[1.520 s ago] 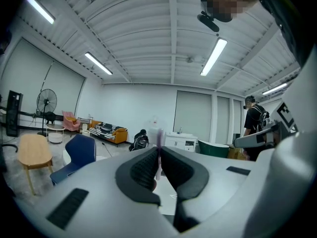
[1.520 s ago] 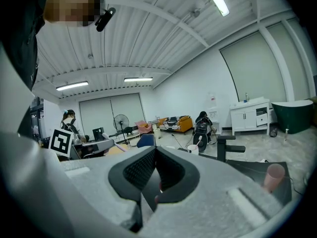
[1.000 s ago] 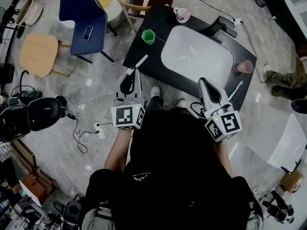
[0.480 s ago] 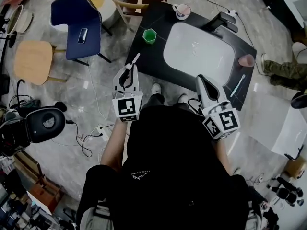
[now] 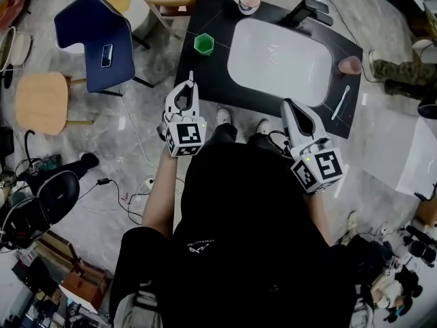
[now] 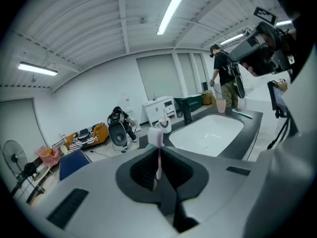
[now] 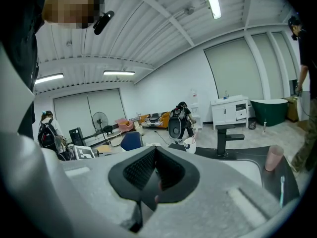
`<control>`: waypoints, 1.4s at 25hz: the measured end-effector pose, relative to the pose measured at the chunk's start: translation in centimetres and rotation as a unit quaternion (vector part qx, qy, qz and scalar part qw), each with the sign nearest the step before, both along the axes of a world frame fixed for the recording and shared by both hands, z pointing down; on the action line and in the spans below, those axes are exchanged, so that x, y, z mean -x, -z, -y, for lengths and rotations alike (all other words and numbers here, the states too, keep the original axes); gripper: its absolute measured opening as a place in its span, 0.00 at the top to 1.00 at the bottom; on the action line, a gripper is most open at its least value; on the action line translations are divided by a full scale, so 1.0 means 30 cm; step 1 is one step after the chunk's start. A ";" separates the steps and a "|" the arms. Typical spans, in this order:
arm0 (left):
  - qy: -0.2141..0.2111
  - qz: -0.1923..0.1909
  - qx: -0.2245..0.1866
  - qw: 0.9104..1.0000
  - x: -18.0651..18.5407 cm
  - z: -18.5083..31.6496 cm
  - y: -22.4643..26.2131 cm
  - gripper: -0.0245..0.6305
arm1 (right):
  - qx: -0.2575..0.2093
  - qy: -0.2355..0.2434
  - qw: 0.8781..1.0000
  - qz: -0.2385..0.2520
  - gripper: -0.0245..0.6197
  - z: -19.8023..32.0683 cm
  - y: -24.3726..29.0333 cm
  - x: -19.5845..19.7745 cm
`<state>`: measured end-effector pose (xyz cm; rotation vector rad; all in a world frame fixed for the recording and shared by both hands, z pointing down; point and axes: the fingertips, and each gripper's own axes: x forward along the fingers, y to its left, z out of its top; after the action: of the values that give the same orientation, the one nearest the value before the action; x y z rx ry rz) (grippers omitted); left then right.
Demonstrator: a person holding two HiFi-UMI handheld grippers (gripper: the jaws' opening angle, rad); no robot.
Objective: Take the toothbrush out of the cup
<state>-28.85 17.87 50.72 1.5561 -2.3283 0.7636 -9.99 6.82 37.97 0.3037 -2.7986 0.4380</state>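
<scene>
My left gripper (image 5: 186, 91) is shut on a white and pink toothbrush (image 5: 190, 78), whose head sticks out past the jaws at the counter's left front corner. In the left gripper view that toothbrush (image 6: 158, 150) stands upright between the closed jaws. A green cup (image 5: 203, 44) sits on the black counter (image 5: 212, 80) just beyond it. My right gripper (image 5: 293, 109) is shut with nothing in it, below the counter's front edge. A pink cup (image 5: 349, 65) stands at the counter's right end, and a second toothbrush (image 5: 339, 103) lies flat beside it.
A white sink basin (image 5: 254, 74) fills the counter's middle, with a black faucet (image 5: 307, 9) and a mug (image 5: 247, 1) behind it. A blue chair (image 5: 95, 43) and wooden stool (image 5: 42, 103) stand to the left. Cables trail on the floor (image 5: 130, 190).
The left gripper, still shut on the toothbrush, has drifted slightly up and toward the counter corner. The right gripper has barely moved. The second toothbrush stays on the counter.
</scene>
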 end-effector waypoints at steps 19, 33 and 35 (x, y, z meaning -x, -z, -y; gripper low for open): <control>-0.177 0.092 0.199 0.959 -0.060 0.134 -0.263 0.93 | -0.003 -0.019 1.000 -0.011 0.95 0.003 -0.026 -0.016; -0.306 0.188 0.298 0.884 -0.151 0.200 -0.442 0.93 | -0.002 -0.059 0.998 -0.012 0.95 0.048 -0.055 -0.094; -0.320 0.191 0.303 0.877 -0.160 0.210 -0.462 0.93 | 0.000 -0.063 0.998 -0.012 0.95 0.052 -0.058 -0.097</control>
<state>-24.06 11.57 64.58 1.9581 -1.4546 1.8829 -7.08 5.25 39.69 0.4840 -2.7655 0.4587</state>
